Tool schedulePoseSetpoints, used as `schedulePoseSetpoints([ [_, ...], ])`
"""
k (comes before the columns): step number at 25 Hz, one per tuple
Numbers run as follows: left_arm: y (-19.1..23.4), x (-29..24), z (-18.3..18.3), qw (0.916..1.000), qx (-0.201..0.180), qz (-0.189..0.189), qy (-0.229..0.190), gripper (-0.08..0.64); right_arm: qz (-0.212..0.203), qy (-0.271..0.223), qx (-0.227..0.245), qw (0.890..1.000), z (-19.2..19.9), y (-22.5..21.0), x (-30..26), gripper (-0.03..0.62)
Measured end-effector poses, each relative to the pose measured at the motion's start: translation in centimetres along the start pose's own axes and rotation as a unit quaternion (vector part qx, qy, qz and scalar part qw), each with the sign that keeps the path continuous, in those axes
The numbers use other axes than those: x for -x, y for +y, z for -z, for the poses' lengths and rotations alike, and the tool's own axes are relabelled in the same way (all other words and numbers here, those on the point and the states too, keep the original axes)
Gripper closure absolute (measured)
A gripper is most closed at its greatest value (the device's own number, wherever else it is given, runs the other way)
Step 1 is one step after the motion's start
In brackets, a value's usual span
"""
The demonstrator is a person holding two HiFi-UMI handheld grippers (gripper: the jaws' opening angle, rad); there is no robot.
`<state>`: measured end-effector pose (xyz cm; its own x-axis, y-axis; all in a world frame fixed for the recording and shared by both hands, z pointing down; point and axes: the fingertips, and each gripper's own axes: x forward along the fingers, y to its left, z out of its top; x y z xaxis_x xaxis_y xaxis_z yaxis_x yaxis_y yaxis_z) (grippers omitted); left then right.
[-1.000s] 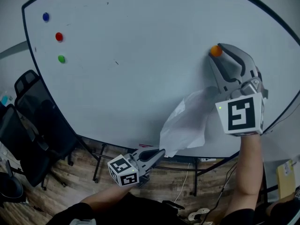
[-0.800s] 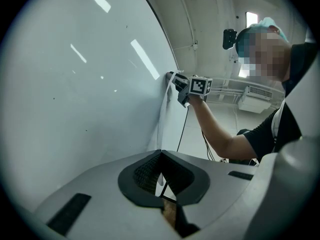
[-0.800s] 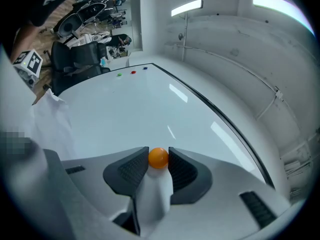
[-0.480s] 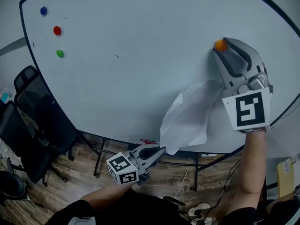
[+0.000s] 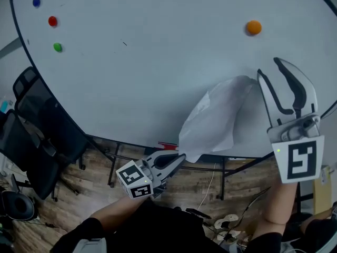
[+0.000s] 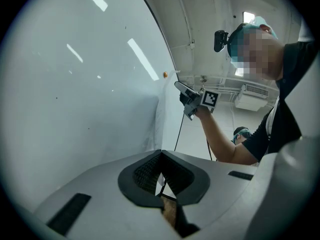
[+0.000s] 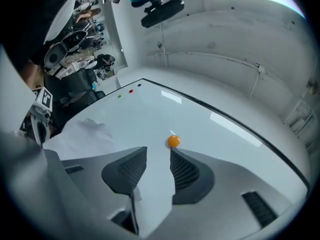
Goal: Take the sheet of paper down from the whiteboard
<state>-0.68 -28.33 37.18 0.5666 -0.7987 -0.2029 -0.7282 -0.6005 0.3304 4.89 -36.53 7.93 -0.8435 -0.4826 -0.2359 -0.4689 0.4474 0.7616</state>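
Note:
The white sheet of paper [image 5: 213, 123] hangs crumpled against the whiteboard [image 5: 147, 62], its top corner loose below the orange magnet [image 5: 254, 27]. My left gripper [image 5: 180, 161] is shut on the sheet's bottom corner, under the board's lower edge. In the left gripper view the paper [image 6: 166, 115] runs up from the closed left gripper [image 6: 161, 156]. My right gripper [image 5: 269, 67] has just been opening and stands open with nothing between its fingers, below and right of the magnet. In the right gripper view the magnet [image 7: 173, 141] sits just past the right gripper [image 7: 158, 151], with the paper [image 7: 85, 133] to the left.
Blue [image 5: 36, 2], red [image 5: 52, 21] and green [image 5: 57, 47] magnets sit at the board's upper left. Black office chairs [image 5: 31, 141] stand at the left. The board's stand legs and cables [image 5: 210, 186] are on the wooden floor below.
My right gripper has dropped away from the orange magnet, down and to the right, and its jaws have spread. The magnet stays on the board. The left gripper keeps its hold.

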Motion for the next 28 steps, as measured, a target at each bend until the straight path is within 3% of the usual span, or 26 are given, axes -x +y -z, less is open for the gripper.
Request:
schedulePoseSetpoints([
  [3, -0.2, 0.3, 0.4, 0.9999, -0.001, 0.009, 0.004, 0.551, -0.031, 0.005, -0.070, 0.997, 2.3, 2.7, 2.9, 0.437],
  [5, -0.2, 0.8, 1.1, 0.9998, -0.006, 0.014, 0.011, 0.551, -0.067, 0.000, -0.132, 0.989, 4.1, 5.4, 4.8, 0.449],
  [7, 0.0, 1.3, 1.9, 0.9997, -0.013, 0.011, 0.018, 0.551, -0.096, -0.005, -0.192, 0.977, 6.1, 7.9, 6.8, 0.474],
  [9, 0.3, 1.7, 2.5, 0.9995, -0.022, 0.007, 0.022, 0.551, -0.097, -0.003, -0.244, 0.965, 8.3, 9.7, 8.4, 0.497],
  [13, 0.8, 2.1, 3.5, 0.9990, -0.035, 0.015, 0.021, 0.551, -0.121, 0.016, -0.309, 0.943, 12.6, 14.5, 10.7, 0.522],
  [16, 0.3, 2.9, 4.7, 0.9983, -0.045, 0.023, 0.027, 0.551, -0.143, 0.024, -0.362, 0.921, 14.6, 18.8, 12.1, 0.531],
  [18, 0.1, 3.5, 5.3, 0.9976, -0.057, 0.028, 0.028, 0.551, -0.156, 0.025, -0.386, 0.909, 15.4, 21.5, 12.9, 0.535],
  [22, -0.3, 4.4, 6.8, 0.9959, -0.075, 0.040, 0.030, 0.551, -0.188, 0.048, -0.396, 0.897, 17.6, 27.1, 15.0, 0.539],
  [28, -0.6, 5.6, 9.3, 0.9939, -0.090, 0.052, 0.038, 0.551, -0.213, 0.079, -0.438, 0.870, 20.4, 32.5, 18.4, 0.543],
])
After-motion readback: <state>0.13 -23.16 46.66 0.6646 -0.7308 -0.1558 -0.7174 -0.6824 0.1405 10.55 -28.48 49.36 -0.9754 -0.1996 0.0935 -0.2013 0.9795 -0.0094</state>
